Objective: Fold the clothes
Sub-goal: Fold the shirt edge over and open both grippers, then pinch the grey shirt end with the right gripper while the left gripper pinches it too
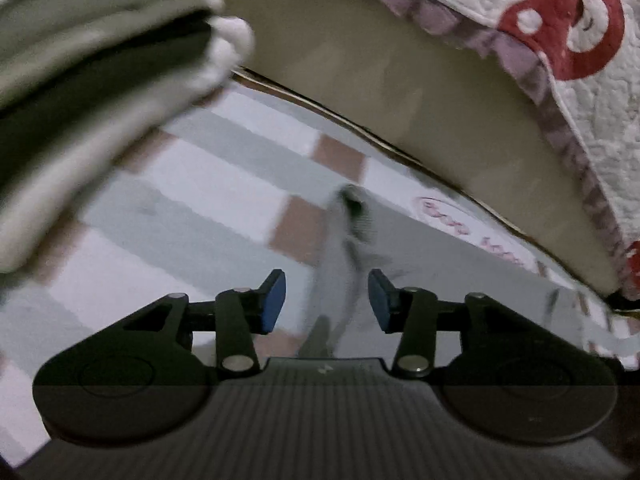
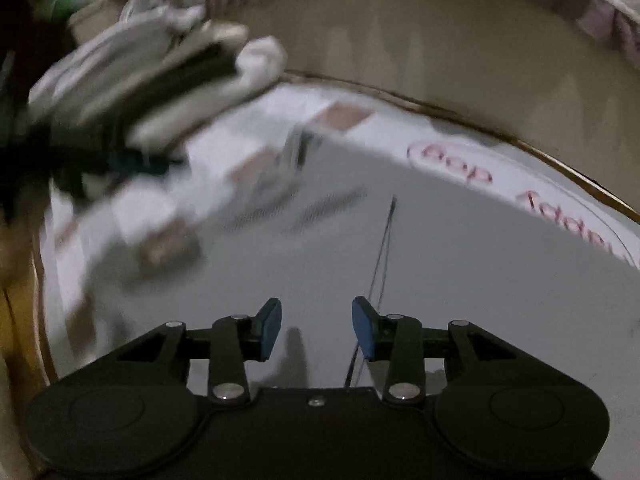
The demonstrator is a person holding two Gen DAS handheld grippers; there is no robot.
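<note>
Left wrist view: the left gripper (image 1: 327, 300) points down at a checked cloth (image 1: 224, 184), its blue pads (image 1: 274, 300) standing apart. A thin, blurred strip of pale grey garment (image 1: 344, 264) runs between the pads and away across the cloth without visibly touching either pad, so the jaws are open and clasp nothing. To the upper left, a stack of folded clothes (image 1: 100, 60) in white and dark layers lies on the cloth, blurred. Beyond the cloth's far edge rises a beige panel (image 1: 380, 80), over which hangs a white quilted cover (image 1: 520, 12) with a red printed figure and a lilac frill

Right wrist view: the right gripper (image 2: 317, 330) likewise points down with its blue pads (image 2: 270, 330) apart and nothing between them; the jaws are open. Below lies a smooth grey sheet (image 2: 460, 272) crossed by a thin dark thread (image 2: 382, 248) that passes close beside the right-hand pad. Pink lettering (image 2: 452, 160) curves along the sheet's far edge. Farther left, heavily blurred, the same stack of folded clothes (image 2: 152, 76) shows, with a small pale garment (image 2: 288, 156) lying just beside it. The beige panel (image 2: 440, 52) closes the background
</note>
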